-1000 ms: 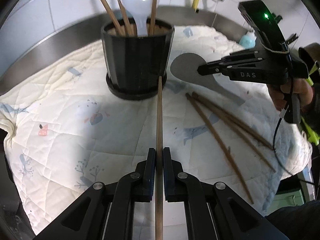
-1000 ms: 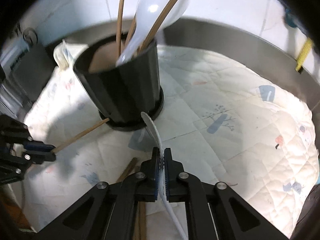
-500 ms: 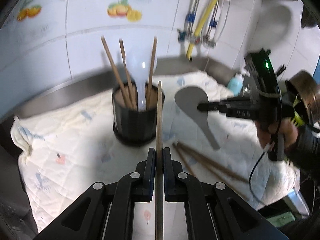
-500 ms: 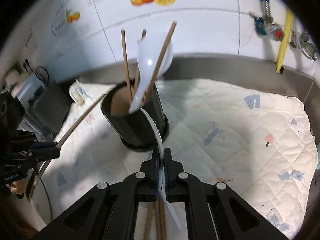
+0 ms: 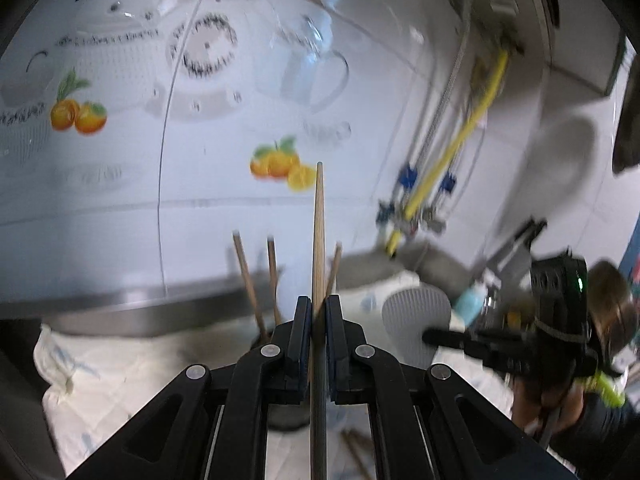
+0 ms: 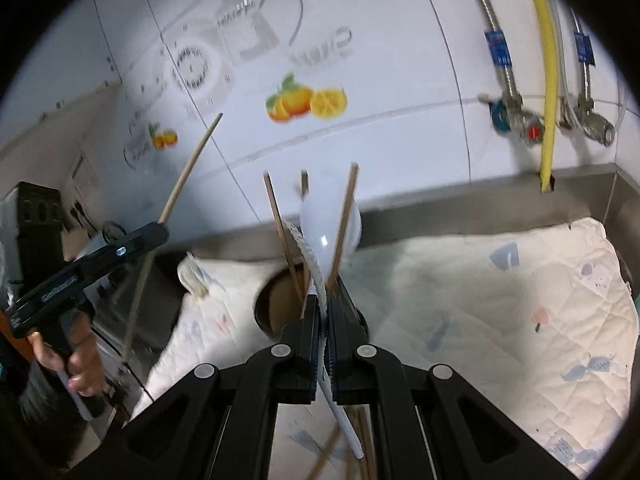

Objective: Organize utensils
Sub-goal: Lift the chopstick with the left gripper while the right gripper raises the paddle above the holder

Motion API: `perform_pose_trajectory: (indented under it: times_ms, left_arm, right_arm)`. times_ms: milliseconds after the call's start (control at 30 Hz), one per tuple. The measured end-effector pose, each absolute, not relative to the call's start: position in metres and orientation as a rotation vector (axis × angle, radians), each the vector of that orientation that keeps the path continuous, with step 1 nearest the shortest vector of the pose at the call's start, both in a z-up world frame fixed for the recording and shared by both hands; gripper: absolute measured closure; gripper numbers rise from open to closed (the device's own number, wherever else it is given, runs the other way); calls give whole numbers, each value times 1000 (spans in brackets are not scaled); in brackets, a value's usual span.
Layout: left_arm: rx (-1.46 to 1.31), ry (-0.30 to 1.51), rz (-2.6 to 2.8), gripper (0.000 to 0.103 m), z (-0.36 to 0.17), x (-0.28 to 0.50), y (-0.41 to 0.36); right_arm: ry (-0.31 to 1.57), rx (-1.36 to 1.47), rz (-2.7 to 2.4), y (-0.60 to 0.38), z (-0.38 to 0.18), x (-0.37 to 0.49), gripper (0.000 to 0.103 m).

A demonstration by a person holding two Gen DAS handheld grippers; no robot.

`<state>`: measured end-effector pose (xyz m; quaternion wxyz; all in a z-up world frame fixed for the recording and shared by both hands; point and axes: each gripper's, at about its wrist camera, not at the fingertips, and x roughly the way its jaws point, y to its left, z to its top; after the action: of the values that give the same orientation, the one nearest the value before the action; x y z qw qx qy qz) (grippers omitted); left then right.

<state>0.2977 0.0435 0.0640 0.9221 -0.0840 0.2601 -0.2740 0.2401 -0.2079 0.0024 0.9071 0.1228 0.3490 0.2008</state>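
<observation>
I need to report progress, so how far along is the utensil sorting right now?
Done: three chopsticks and a white spoon stand in the black holder. In hand: left gripper clamps a chopstick; right gripper clamps a rice paddle. Left: loose chopsticks on the quilted cloth.

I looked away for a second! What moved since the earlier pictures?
Both grippers lifted upward: the left gripper raised its chopstick, the right gripper its white rice paddle. Both stayed clamped. The black holder stayed on the quilted cloth.

Black claws [image 5: 318, 312]; tan chopstick [image 5: 319, 232]; white quilt [image 6: 500, 300], pastel prints; orange-fruit tiles [image 6: 306, 100].
</observation>
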Motion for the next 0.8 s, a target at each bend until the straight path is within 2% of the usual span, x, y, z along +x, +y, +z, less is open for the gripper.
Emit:
perform_pose_trajectory:
  times_ms: [200, 600, 800]
  left_arm:
    - [-289, 471, -589, 96, 64, 336, 43]
    - [-437, 355, -597, 96, 11, 391, 31]
    - [-424, 327, -587, 96, -11, 399, 27]
  right_arm:
    - [661, 314, 427, -202, 14, 256, 97]
    - [579, 427, 424, -198, 15, 286, 97]
    - [547, 445, 428, -192, 10, 297, 97]
